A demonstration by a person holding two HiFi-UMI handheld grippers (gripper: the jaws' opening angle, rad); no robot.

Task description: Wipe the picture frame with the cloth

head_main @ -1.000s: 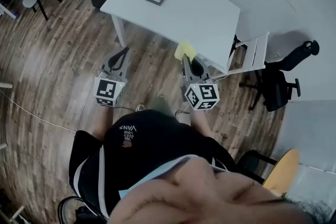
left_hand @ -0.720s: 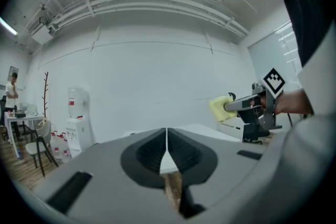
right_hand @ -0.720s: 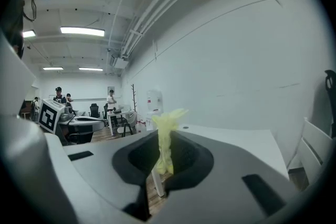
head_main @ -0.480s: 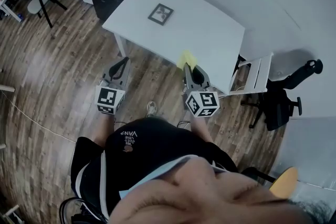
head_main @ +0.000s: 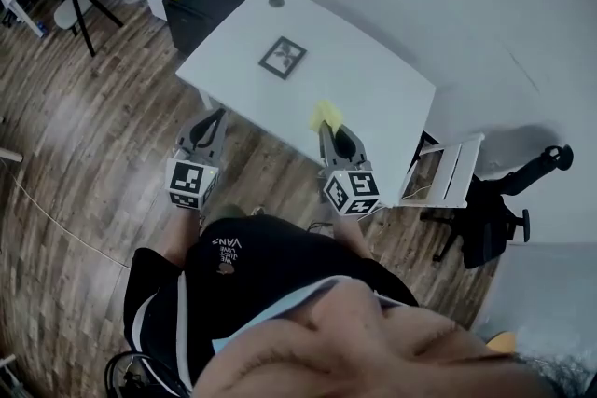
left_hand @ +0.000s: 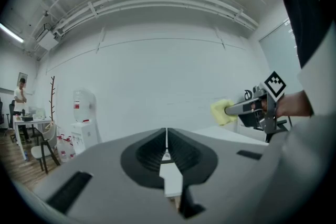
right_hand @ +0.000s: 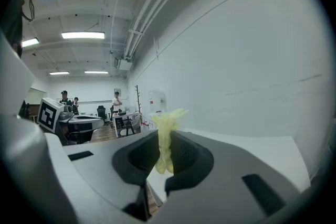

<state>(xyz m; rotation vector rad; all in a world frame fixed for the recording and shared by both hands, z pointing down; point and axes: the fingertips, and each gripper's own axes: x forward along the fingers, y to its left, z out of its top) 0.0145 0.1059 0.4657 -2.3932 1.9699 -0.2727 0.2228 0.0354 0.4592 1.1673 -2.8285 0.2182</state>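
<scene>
Since a second ago the bench [head_main: 378, 98] has slid lower in the head view, and the right claw [head_main: 327, 128] now reaches over its near edge instead of stopping short above the floor [head_main: 84, 135]. Nearest the camera, a blurred patch and the person's dark shirt fill the bottom of the head view. Both hands are mostly hidden under the marker cubes, so the grip on the handles cannot be made out. Both claws point forward and away from the body, side by side and well apart. The left claw [head_main: 215, 116] is held over the floor just short of the bench, with its jaws pressed together on nothing, as the left gripper view shows. The right claw's jaws are clamped on the cloth [head_main: 325, 114], a pale yellow bunch. In the right gripper view the cloth stands up as a crumpled tuft above the jaws, while its lower folds are pinched out of sight between them. From the left gripper view it shows as a soft yellow lump at the tip of the right claw. Farther out, the picture frame [head_main: 283, 57] lies flat near the middle of the white bench, well apart from the cloth. It is dark-edged with a pale mat, and its picture is too small to read. Beyond the bench's far corner stands a black cabinet [head_main: 210, 0].
</scene>
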